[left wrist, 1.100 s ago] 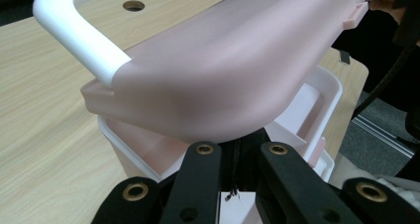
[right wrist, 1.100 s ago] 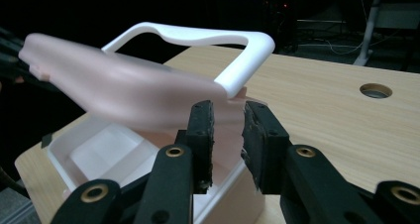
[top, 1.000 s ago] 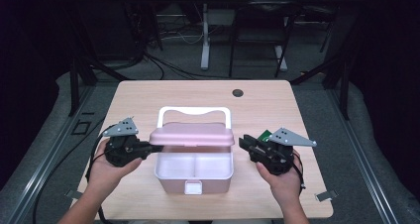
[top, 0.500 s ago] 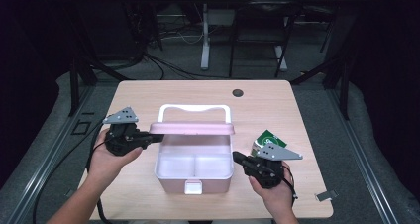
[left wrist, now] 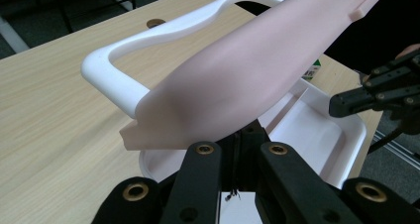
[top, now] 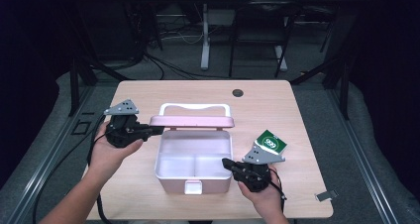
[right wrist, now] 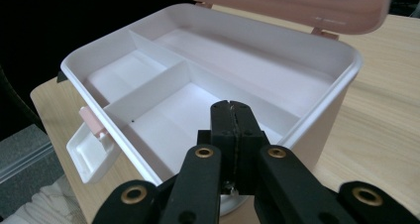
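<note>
Both grippers work at the pink box (top: 193, 167) near the table's (top: 297, 105) 6 o'clock edge. Left gripper (top: 151, 130), at the box's 9 o'clock, is clenched on the left end of the pink lid (top: 191, 121), holding it raised and tilted over the back wall, its white handle (top: 195, 106) toward 12 o'clock. Right gripper (top: 228, 164) hovers at the box's 3 o'clock rim with jaws pressed together, grasping nothing. Inside, white dividers form 3 compartments. At the right gripper's 1 o'clock lies a green card pack (top: 271, 143). White latch (top: 192, 187) hangs at the front.
</note>
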Available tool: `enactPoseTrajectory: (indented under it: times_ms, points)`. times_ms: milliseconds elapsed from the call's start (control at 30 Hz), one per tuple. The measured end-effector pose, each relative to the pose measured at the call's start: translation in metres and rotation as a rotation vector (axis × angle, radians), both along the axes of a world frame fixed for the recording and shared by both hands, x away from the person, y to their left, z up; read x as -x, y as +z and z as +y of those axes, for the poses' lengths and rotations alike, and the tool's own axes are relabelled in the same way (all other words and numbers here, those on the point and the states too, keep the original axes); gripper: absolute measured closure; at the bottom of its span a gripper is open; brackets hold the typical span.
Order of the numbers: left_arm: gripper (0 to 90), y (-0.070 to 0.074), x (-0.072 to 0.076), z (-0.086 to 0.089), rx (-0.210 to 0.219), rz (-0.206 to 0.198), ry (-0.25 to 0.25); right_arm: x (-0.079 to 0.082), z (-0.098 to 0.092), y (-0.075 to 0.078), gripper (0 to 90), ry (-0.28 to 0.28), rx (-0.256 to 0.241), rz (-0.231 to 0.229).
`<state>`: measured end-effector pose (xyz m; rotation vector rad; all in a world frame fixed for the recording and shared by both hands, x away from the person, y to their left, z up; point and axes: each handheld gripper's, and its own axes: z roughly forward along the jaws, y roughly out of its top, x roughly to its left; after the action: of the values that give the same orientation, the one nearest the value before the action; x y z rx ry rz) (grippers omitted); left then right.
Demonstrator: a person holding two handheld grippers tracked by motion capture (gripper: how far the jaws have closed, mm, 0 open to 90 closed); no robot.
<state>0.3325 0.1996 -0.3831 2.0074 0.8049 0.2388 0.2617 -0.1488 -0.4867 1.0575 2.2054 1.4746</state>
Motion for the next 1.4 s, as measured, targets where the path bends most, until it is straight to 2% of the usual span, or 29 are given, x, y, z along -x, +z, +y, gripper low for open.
enactPoseTrajectory:
  times_ms: [167,300,567,800,1033,1167,1400]
  points:
    - [89.7,0.003,-0.005,-0.001,0.0,0.001,0.01,0.001,0.006,-0.005,90.0,0.02,0.022,0.004]
    - [89.7,0.004,-0.01,-0.001,-0.01,0.002,0.021,0.001,0.008,-0.007,90.0,0.025,0.021,0.006]
    - [89.8,0.002,-0.02,-0.001,0.001,0.015,0.044,0.0,0.013,-0.01,90.0,0.04,0.029,0.013]
    - [89.7,0.006,-0.028,-0.002,-0.002,0.017,0.064,0.001,0.013,-0.01,90.0,0.05,0.035,0.004]
    - [89.4,0.014,-0.039,-0.005,-0.005,0.008,0.083,0.003,0.012,-0.011,90.0,0.05,0.036,0.002]
    - [88.3,0.018,-0.048,-0.004,0.019,0.014,0.095,0.003,0.011,-0.012,90.0,0.057,0.019,0.009]
    - [88.0,0.019,-0.063,-0.007,0.009,0.015,0.136,0.003,0.011,-0.012,90.0,0.053,0.026,0.007]
